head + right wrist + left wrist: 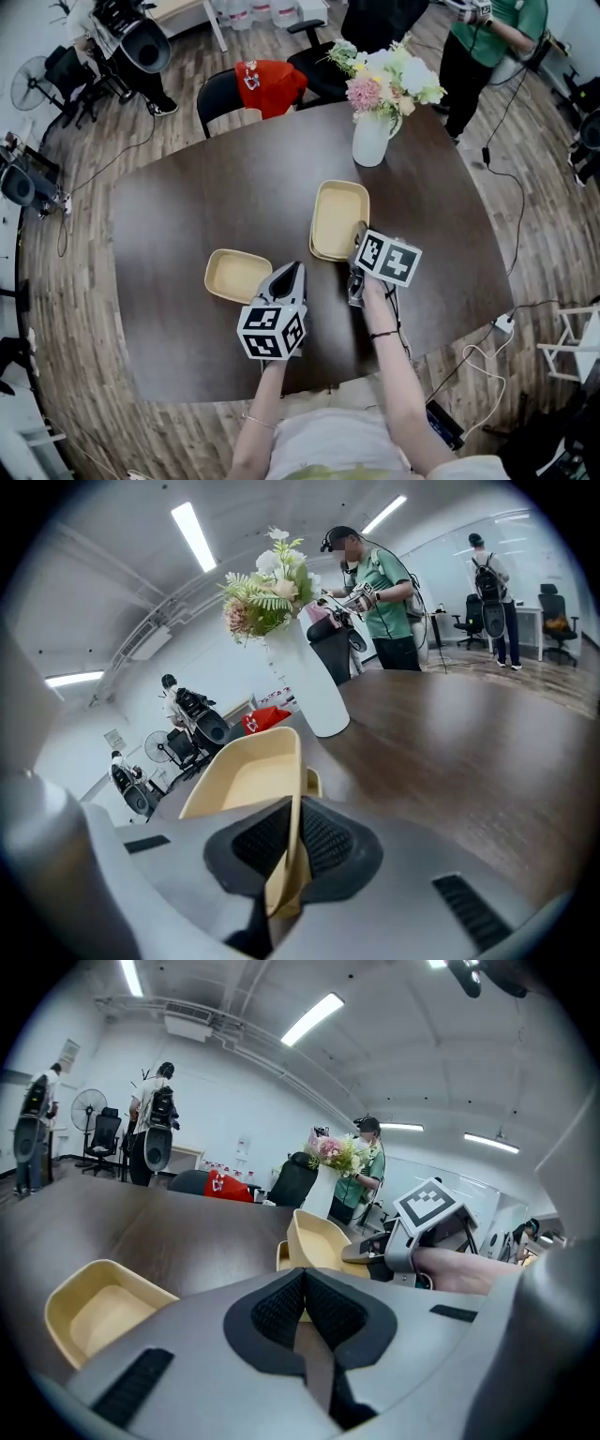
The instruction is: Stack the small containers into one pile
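Right tongs (284, 850) clamped on rim of upper container (246, 772), left tongs (305, 1312) together, empty, lone container (94, 1309) beside them

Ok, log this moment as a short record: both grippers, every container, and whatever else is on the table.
left gripper: jaws shut, nothing between them
right gripper: shut on the near rim of the upper container
upper container: tilted over the lower container; cannot tell whether it is fully seated
lower container: on the table, mostly covered
single container: upright, empty, apart from the pair, on the left gripper's side
vase: white, holding flowers, on the far side of the table
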`<state>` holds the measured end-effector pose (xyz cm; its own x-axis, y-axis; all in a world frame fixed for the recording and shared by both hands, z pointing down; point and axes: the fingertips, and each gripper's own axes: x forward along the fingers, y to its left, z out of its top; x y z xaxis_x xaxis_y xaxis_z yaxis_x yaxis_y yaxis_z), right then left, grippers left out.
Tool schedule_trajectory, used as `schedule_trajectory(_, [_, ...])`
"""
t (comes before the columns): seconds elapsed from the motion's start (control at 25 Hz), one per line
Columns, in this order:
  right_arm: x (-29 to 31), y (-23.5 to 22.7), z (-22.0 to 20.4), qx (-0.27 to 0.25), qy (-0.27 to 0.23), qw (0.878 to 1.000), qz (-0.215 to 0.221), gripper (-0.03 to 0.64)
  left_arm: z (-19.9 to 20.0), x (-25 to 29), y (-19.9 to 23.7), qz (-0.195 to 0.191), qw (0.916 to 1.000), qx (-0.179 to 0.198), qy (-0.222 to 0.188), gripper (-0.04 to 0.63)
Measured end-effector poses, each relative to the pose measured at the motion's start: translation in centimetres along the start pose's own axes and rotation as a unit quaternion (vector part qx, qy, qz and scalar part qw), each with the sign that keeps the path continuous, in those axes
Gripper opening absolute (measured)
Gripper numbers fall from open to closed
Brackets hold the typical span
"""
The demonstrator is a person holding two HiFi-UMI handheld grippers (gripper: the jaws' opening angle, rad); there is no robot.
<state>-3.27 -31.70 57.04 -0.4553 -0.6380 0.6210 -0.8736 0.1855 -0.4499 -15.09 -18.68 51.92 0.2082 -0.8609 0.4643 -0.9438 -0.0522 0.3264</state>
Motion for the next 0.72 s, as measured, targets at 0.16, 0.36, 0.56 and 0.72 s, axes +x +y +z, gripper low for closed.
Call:
schedule_trajectory(0.16, [0.7, 0.0, -0.8, 0.002, 0.005, 1.0, -0.009, 0.037, 0.0, 0.2, 0.4, -0.001, 1.0, -0.002, 0.002, 0.025])
schedule_trajectory(0.36, [1.1, -0.1, -1.4, 0.002, 0.008, 1.0, -0.021, 0.035, -0.1, 0.2, 0.7, -0.001, 1.0, -0.004, 0.004, 0.025])
schedule_trajectory(0.56, [1.2, -0.6, -2.1, 0.003, 0.012, 0.999, -0.036, 0.037, -0.2, 0.0, 0.9, 0.001, 1.0, -0.005, 0.005, 0.025])
schedule_trajectory(0.72, [1.4, -0.7, -2.3, -0.006, 0.009, 0.999, -0.043, 0.037, -0.3, -0.1, 1.0, 0.003, 1.0, -0.007, 0.006, 0.025])
